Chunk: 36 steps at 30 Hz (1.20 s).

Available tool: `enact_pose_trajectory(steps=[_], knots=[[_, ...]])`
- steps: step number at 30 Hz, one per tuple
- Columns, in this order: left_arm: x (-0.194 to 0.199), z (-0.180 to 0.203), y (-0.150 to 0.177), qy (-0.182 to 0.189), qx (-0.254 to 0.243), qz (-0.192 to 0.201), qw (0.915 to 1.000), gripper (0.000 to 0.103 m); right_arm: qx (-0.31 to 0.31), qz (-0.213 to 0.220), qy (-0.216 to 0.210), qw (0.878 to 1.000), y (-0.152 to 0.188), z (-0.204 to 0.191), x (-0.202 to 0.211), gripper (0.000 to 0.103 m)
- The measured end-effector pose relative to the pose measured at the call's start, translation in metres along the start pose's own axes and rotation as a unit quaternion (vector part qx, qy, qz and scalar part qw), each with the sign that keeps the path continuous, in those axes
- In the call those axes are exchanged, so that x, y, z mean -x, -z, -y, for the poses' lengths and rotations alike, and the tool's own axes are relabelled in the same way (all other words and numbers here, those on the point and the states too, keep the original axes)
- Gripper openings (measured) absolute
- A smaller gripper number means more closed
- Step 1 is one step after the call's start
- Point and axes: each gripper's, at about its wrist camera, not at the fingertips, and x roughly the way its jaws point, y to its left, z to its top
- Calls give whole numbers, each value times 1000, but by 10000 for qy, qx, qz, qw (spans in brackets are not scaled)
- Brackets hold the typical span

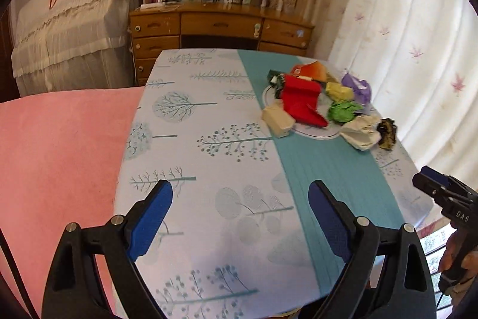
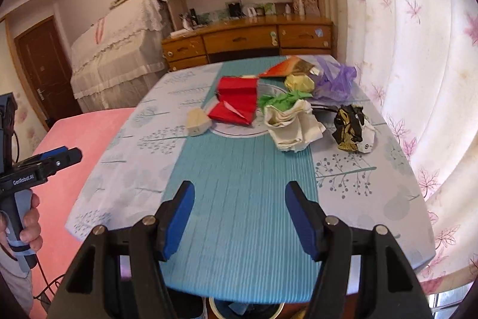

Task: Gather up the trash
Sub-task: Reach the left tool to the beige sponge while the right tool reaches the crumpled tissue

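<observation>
Left gripper (image 1: 240, 224): held wide open above the near tabletop (image 1: 209, 157); nothing is gripped.
Right gripper (image 2: 239, 221): held open over the teal strip (image 2: 239, 169); nothing is gripped.
Trash: piled well ahead of both grippers, on and around a white plate (image 2: 236, 133).
Items noted: red folded paper (image 2: 236, 102), cream crumpled paper (image 2: 294, 124), green wad (image 2: 279, 99), black-and-gold wrapper (image 2: 352, 127), purple bag (image 2: 336, 78).
Bin (image 2: 248, 310): partly seen below the right gripper, under the tabletop edge.
</observation>
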Motion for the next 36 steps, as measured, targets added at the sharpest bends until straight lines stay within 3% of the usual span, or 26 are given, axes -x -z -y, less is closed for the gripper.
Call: enact_pose_trajectory(steps=[5,12,16,21,24,30,32,36], knots=[[-47,7,-18,-21,-195,-163,9997,91,-254,-227,110,9994,-18,25,-49,63],[-107,25,-52,347,-96,-463,9983,91,-1103,-363,-29,9932,-53,64,-87,63],[-141,29,-69,534,106,-749,9957,86,-1872,-672,-251,9797,-64,89,-107,63],[-176,29,-79,662,398,-1048,9915,84,-2817,-1041,-474,9527,-61,116,-133,63],[-187,31,-81,697,419,-1137,9902,84,-3023,-1007,-576,9461,-60,120,-137,67],[-202,36,-81,683,402,-1278,9886,82,-3057,-968,-667,9449,-67,118,-140,70],[-207,39,-82,699,408,-1344,9876,76,-3138,-1004,-718,9414,-70,117,-142,70],[-210,44,-86,629,314,-1353,9883,75,-3189,-967,-764,9397,-75,113,-142,71]])
